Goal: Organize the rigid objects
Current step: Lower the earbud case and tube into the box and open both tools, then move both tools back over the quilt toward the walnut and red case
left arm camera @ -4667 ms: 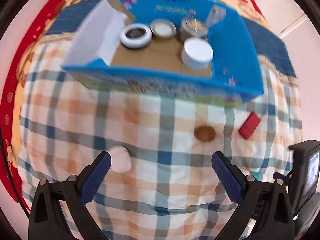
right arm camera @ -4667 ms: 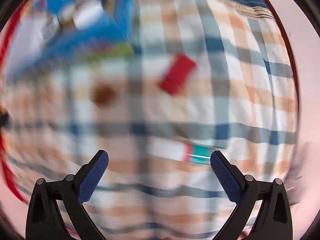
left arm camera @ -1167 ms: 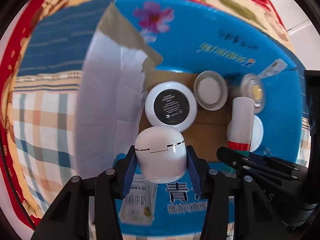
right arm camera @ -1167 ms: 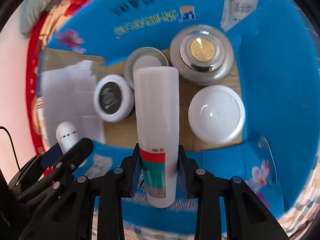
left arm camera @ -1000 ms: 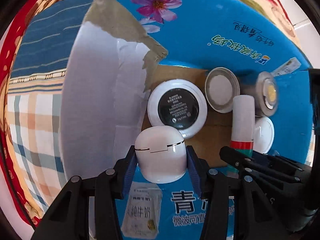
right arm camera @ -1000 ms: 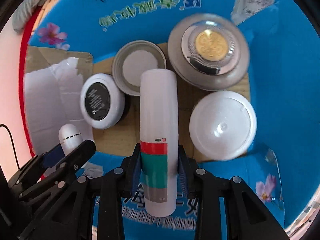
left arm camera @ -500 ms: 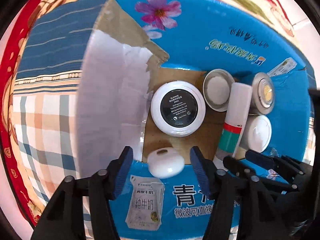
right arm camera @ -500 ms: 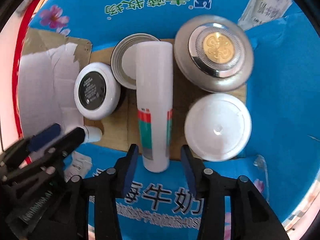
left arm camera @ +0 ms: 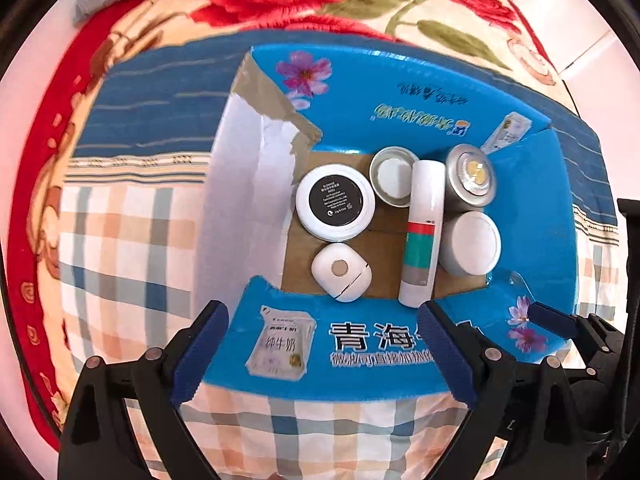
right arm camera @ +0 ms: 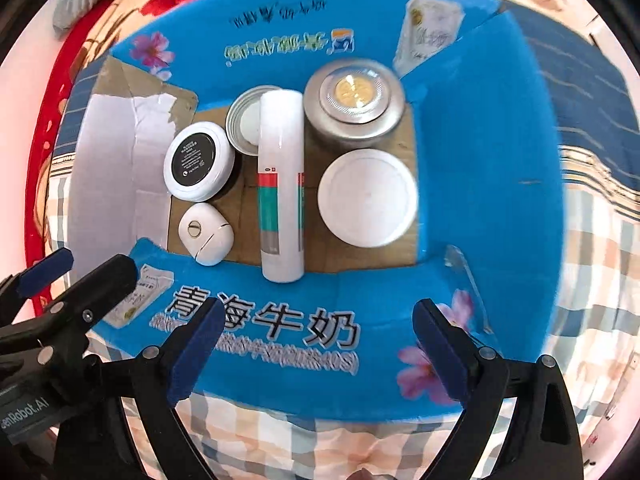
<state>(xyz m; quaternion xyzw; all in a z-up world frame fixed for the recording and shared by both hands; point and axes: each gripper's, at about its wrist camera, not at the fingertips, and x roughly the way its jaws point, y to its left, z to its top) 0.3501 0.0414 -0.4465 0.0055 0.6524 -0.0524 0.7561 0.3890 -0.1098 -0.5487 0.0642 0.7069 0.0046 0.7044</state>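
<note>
Both tongs pointing down, left tongs (left arm camera: 324, 352) & right tongs (right arm camera: 316, 350) just opened wide, nothing btwn jaws

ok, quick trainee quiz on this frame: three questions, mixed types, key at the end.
1. True or false: the white tube lies flat in the blue box.
2. What sits directly beside the small white case, toward the box's far wall? A) silver jar B) white compact with a black label C) plain white lid
3. Fill in: the left gripper and right gripper both have their jaws ____, holding nothing.

Key: 1 true; 2 B, the white compact; 3 open.
</note>
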